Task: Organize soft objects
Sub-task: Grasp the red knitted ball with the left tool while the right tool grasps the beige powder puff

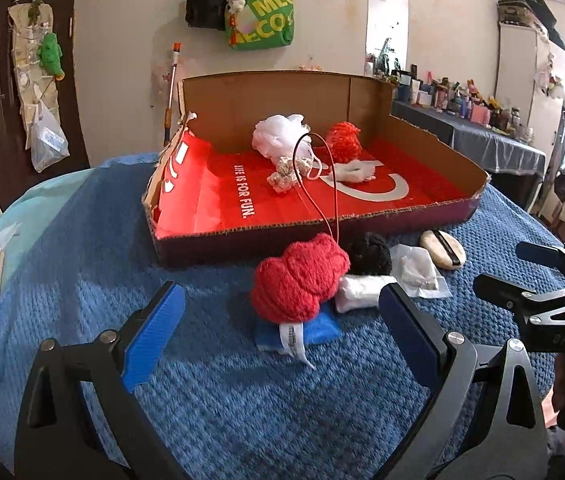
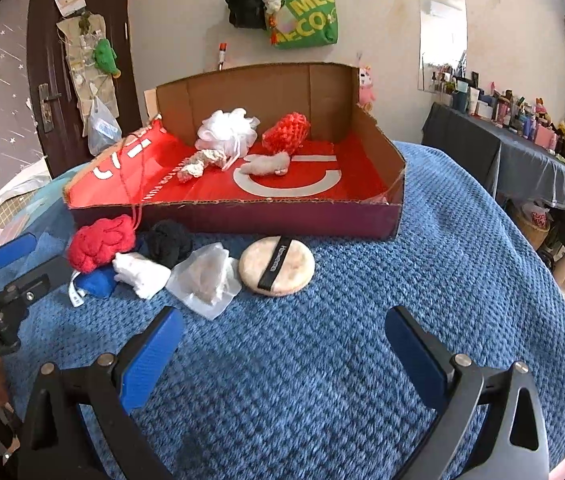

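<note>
Box: shallow cardboard tray (image 1: 422, 210), brown corrugated walls, purple outer face, on the blue blanket (image 1: 218, 392).
Box lining: glossy red sheet (image 1: 218, 196) printed in white "LIFE IS FOR FUN." plus a large white ring mark.
In the box: white mesh bath pouf (image 1: 278, 136); red netted pouf (image 1: 344, 140); cream crocheted piece (image 1: 284, 174); pale fluffy piece (image 1: 356, 172), all near the back wall.
Outside the box, front row: red knitted piece (image 1: 298, 280), chunky ribbed yarn, a thin red cord rising from it over the box edge; it rests on a blue sponge (image 1: 322, 330) with a white label strip, print unreadable.
Beside it: black fuzzy bundle (image 1: 370, 252); white rolled cloth (image 1: 362, 292); clear plastic pouch (image 2: 206, 280) with something beige inside; round beige powder puff (image 2: 277, 266) with a black band, its white lettering too small to read.
Surface: blue waffle-knit blanket.
Wall: green tote bag (image 2: 306, 18) lettered "MEG" and "MECO" in yellow; black bag (image 2: 244, 0) alongside.
Left gripper (image 1: 280, 322): blue ribbed pads spread wide, empty, low over the blanket, the red knitted piece and sponge between and just ahead of them.
Right gripper (image 2: 284, 346): pads spread wide, empty, the powder puff ahead; its frame reads "GenRobot.AI" partly cut off.
</note>
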A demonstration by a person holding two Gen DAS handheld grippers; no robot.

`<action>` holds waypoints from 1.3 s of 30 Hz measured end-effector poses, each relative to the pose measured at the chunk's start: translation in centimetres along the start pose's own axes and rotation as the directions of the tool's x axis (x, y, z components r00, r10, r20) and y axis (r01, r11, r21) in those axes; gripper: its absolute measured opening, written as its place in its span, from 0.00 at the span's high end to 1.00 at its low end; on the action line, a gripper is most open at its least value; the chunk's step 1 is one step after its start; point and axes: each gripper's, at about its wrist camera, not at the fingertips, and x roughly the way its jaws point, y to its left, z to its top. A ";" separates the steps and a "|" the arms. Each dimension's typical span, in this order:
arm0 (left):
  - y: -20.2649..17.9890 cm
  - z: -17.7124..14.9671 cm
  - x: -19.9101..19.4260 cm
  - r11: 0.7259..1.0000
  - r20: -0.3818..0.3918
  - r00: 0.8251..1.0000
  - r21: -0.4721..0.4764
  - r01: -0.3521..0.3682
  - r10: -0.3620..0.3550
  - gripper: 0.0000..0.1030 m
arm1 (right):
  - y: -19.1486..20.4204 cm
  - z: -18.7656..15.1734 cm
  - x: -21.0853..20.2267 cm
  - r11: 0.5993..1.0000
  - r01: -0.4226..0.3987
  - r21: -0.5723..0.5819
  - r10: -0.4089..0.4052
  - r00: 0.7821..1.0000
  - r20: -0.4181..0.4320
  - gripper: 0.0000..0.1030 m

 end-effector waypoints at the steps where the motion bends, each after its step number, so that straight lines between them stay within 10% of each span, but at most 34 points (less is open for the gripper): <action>1: 0.1 0.3 0.2 1.000 -0.005 1.000 0.004 0.003 -0.003 0.04 | -0.1 0.2 0.2 1.000 0.002 0.000 -0.002 1.000 -0.006 0.00; 22: -0.1 1.9 3.9 0.987 -0.118 0.991 0.144 0.076 -0.059 0.07 | -0.7 3.1 5.0 1.000 -0.009 -0.020 0.006 0.989 -0.150 0.06; 28: -0.3 2.0 5.0 0.983 -0.154 0.985 0.149 0.102 -0.079 0.19 | -1.0 3.4 5.9 1.000 -0.026 -0.009 0.024 0.984 -0.175 0.14; 34: -0.3 1.8 6.4 0.978 -0.205 0.969 0.128 0.166 -0.137 0.57 | -0.9 3.7 6.5 0.998 -0.061 -0.015 0.058 0.982 -0.181 0.31; 39: -0.4 1.8 6.0 0.975 -0.197 0.968 0.125 0.184 -0.157 0.61 | -0.2 3.7 6.1 0.995 -0.082 -0.047 0.074 0.984 -0.163 0.48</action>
